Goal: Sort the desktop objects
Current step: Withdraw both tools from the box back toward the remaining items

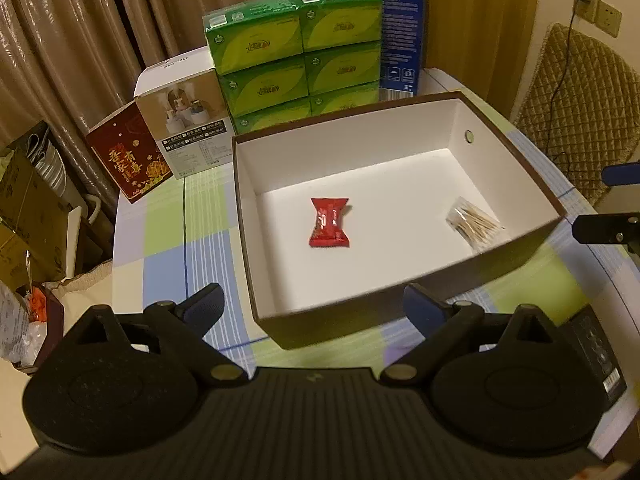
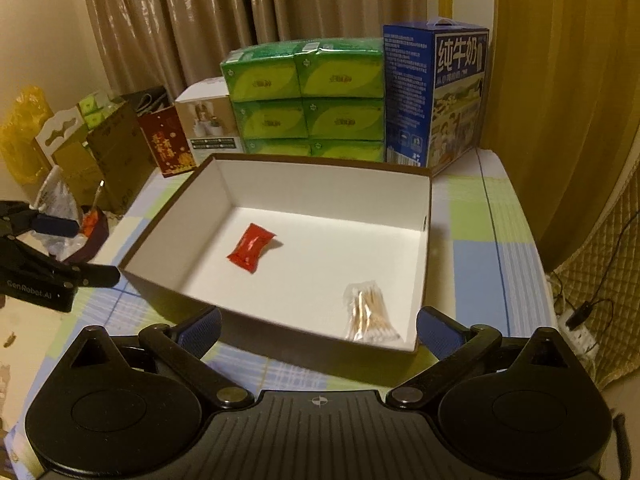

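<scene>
Inside white-lined brown box (image 1: pixel 516 152): red candy wrapper (image 1: pixel 329 222) near middle, clear bag of cotton swabs (image 1: pixel 472 222) by near right corner. Left gripper (image 1: pixel 312 304) spread wide, holding nothing; right gripper (image 2: pixel 318 326) likewise wide and empty. Behind, green tissue packs (image 2: pixel 304 100), blue milk carton (image 2: pixel 436 96).

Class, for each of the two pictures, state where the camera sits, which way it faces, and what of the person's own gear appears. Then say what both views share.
Left wrist view: sits on the left gripper, looking down over its open blue-padded fingers at the white-lined cardboard box; the right gripper pokes in at the right edge.
Right wrist view: sits on the right gripper, jaws open, facing the same box from its right; the left gripper shows at the left edge.
Shared: box, red sachet, clear packet of cotton swabs, green tissue packs, blue milk carton.
</scene>
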Available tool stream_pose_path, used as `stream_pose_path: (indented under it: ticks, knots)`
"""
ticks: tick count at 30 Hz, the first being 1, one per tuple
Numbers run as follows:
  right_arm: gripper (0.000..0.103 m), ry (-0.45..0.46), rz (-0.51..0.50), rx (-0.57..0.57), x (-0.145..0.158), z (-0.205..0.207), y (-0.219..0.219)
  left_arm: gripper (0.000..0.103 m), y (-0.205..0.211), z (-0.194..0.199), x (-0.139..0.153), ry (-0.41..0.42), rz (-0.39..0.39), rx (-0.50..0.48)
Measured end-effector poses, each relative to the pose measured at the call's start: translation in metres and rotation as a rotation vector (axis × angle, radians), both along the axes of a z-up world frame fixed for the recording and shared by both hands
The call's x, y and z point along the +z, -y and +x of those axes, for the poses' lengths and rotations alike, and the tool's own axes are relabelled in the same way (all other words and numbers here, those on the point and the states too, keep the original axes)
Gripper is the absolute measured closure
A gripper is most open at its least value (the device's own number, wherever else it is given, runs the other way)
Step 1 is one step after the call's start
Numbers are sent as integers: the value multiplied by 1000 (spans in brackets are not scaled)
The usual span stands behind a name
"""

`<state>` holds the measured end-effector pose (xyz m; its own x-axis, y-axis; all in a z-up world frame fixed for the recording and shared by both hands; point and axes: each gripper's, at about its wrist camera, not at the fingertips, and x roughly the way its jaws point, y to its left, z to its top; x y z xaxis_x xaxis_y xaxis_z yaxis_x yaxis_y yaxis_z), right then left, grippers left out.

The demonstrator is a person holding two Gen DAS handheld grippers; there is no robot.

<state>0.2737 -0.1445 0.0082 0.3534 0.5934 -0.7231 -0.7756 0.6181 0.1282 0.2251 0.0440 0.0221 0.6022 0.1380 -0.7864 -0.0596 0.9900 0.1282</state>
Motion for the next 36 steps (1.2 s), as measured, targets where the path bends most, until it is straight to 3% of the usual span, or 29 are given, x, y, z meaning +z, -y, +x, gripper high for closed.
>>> stream_pose_path:
  ticks: [8, 20, 36]
  knots:
    - [2, 5, 2, -11, -1, -34, 20, 7, 7, -38, -2, 1, -13, 8]
    - [2, -75, 67, -54, -3, -73, 54, 7, 18, -91, -11, -14, -98, 52]
    - [2, -128, 6, -110, -32, -115, 94, 7, 39, -132, -41, -113, -148, 87]
